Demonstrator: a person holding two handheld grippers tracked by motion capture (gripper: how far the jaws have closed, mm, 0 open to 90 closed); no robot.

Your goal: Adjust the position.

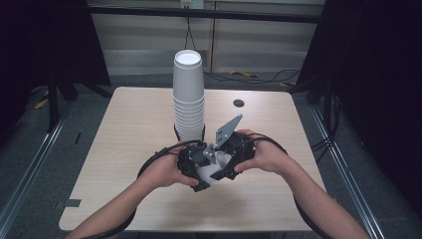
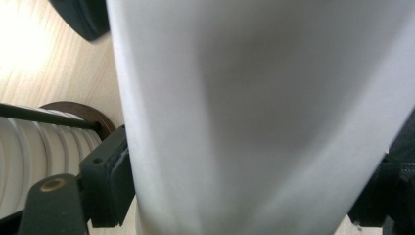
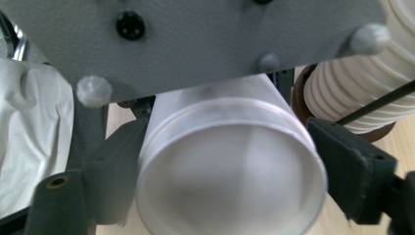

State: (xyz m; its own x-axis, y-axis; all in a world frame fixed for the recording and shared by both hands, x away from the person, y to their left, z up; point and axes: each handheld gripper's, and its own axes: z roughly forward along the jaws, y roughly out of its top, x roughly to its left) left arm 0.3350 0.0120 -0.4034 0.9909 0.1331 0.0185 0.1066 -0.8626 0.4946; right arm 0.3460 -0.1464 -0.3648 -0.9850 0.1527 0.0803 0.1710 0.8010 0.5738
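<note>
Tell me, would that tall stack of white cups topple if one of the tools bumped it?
Probably, yes. The stack of cups stands tall and narrow on a small dark base, so a sideways nudge near the top could tip it. Paper-looking cups seem light, and the smooth wooden table might let it slide instead.

Matt white paper cup (image 3: 230,166); pale wood-grain table (image 1: 129,139); matt grey metal plate (image 3: 195,39).

The cup (image 2: 254,117) is blurred and cut off at top and bottom in the left gripper view; in the high view, hands hide most of it; the stack of cups (image 3: 362,83) is cut off at the right gripper view's edge.
</note>
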